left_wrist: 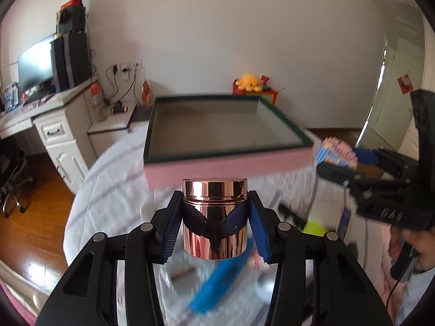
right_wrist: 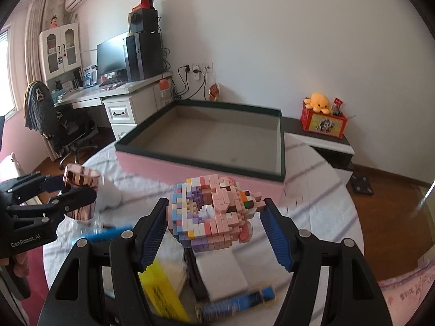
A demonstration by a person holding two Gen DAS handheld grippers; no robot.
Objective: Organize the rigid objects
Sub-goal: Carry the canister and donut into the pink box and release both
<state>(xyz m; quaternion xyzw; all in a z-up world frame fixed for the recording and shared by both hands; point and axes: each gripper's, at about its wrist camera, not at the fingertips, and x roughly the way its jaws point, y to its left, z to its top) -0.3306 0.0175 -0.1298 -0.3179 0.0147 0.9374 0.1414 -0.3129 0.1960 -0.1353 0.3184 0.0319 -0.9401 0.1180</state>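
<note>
A shiny rose-gold jar [left_wrist: 214,212] with a lid is lifted above the cloth-covered table, and my left gripper [left_wrist: 214,203] is shut on its sides with the blue pads. In the right wrist view the same jar [right_wrist: 81,179] shows at the left in the left gripper [right_wrist: 78,190]. A pastel building-brick model [right_wrist: 214,217] hangs over the table with my right gripper [right_wrist: 214,206] shut on it. The left wrist view shows that brick model [left_wrist: 337,152] and the right gripper [left_wrist: 339,160] at the right. A wide shallow box [right_wrist: 190,168] with pink sides and a dark green rim stands just beyond both grippers.
Below the grippers lie a yellow packet [right_wrist: 160,290], a white block [right_wrist: 223,271], a blue-and-white tube [right_wrist: 236,304] and a blurred blue object [left_wrist: 217,279]. A desk [right_wrist: 122,100] with a monitor and an office chair [right_wrist: 54,125] stand left. A red box [right_wrist: 323,122] with a yellow plush sits back right.
</note>
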